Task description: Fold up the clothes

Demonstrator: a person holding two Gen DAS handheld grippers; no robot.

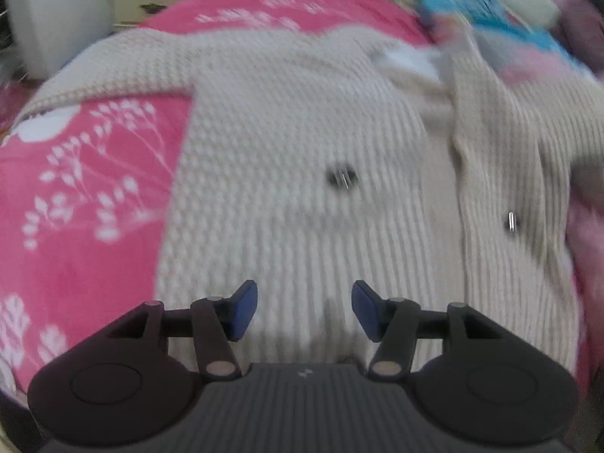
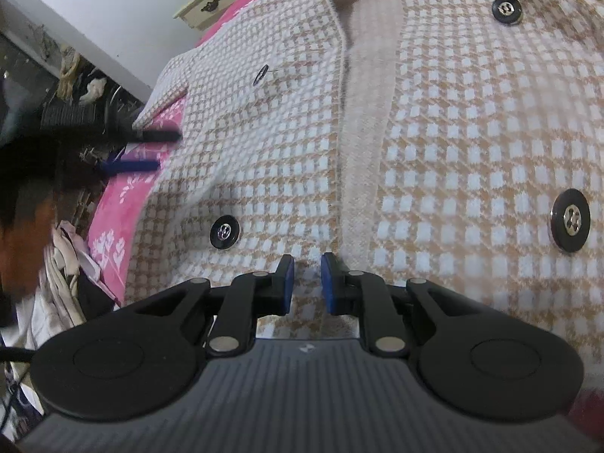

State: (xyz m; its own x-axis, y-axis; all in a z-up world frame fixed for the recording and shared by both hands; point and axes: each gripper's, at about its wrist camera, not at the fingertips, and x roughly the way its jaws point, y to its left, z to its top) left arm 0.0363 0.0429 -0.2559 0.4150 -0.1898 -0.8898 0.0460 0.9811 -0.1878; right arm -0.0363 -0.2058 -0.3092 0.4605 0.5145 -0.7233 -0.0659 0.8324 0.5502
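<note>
Cardigan (image 2: 434,132), checked beige-white knit with black buttons (image 2: 225,231), lies spread on pink floral bedspread (image 1: 75,207). Right gripper (image 2: 306,283) jaws nearly closed, narrow gap, nothing clamped, hovering at button placket. Left gripper (image 1: 304,309) jaws half open, empty, above cardigan; view blurred. Cream dresser (image 2: 211,5) beyond bed.

Soft even daylight, no glare. Left view motion-blurred; right view sharp ctr, dark blurred left edge; fisheye bending.
</note>
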